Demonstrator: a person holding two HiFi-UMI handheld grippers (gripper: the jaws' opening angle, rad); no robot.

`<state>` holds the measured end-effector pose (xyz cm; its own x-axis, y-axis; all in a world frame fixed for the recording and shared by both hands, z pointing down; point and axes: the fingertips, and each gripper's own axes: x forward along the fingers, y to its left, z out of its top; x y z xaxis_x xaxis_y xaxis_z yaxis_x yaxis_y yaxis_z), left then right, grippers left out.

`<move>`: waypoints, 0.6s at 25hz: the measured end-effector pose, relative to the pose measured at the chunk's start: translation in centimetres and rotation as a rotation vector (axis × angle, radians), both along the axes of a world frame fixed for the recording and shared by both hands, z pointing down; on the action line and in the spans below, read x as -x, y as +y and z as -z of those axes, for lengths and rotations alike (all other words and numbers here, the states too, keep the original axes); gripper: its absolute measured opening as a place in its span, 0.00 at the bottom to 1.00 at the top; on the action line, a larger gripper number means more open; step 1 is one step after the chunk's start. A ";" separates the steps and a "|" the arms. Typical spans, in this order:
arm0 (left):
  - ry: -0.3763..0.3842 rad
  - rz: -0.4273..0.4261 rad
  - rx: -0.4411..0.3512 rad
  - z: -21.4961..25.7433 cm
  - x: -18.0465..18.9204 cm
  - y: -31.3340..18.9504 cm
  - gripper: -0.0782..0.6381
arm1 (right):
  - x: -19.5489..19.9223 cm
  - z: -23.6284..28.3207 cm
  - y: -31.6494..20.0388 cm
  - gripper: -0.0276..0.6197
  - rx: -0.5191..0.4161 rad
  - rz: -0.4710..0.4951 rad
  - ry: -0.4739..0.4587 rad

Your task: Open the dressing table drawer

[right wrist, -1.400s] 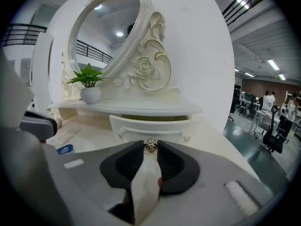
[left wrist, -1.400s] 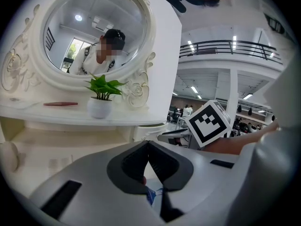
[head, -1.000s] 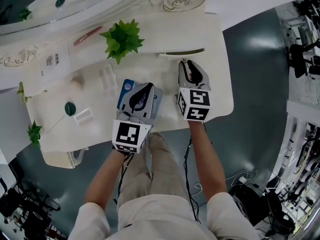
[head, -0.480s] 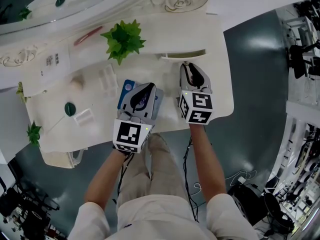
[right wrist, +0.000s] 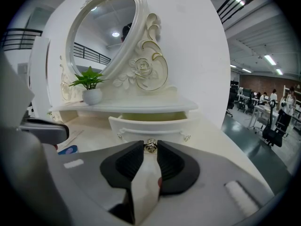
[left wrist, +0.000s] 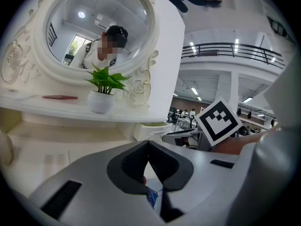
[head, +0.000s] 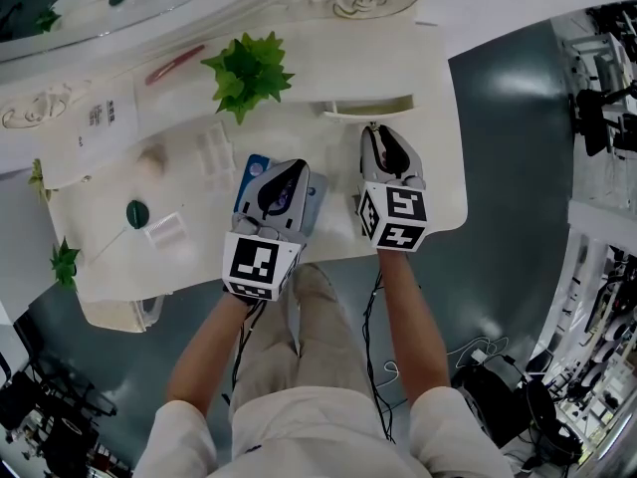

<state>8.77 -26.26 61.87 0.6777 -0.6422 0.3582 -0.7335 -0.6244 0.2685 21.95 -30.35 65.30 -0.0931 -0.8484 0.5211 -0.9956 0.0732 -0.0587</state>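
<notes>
White dressing-table top [head: 438,167], drawer a little way out, both hands holding still.
Nothing has shifted over the last second: my right gripper [head: 375,130] stays clamped on the small gold knob [right wrist: 150,146] of the drawer [right wrist: 141,125], which sits under the shelf at the table's right end with a strip of its yellowish inside showing. My left gripper [left wrist: 148,144], jaws pressed together and empty, idles above a blue card [head: 255,172]. I judge the pull paused, with more travel to go.

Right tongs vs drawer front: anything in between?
Only the small gold knob, pinched between the tips of the right tongs. The drawer front sits just behind it, standing partly out. The right gripper view shows it.
</notes>
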 end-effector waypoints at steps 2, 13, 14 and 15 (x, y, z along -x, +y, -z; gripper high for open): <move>-0.002 -0.002 0.000 0.0 0.0 0.0 0.12 | 0.0 0.0 0.1 0.20 0.002 0.000 0.000; 0.009 0.000 0.007 -0.1 0.2 -0.2 0.12 | 0.0 0.2 0.1 0.19 0.002 -0.005 -0.005; 0.009 0.000 0.008 -0.1 0.2 -0.2 0.12 | 0.0 0.2 0.1 0.19 0.002 -0.006 -0.005; 0.009 -0.001 0.008 -0.1 0.2 -0.2 0.12 | 0.0 0.2 0.1 0.19 0.002 -0.006 -0.005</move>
<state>8.59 -26.47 62.01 0.6812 -0.6388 0.3577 -0.7308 -0.6225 0.2801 21.93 -30.25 65.08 -0.0906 -0.8481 0.5220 -0.9957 0.0672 -0.0637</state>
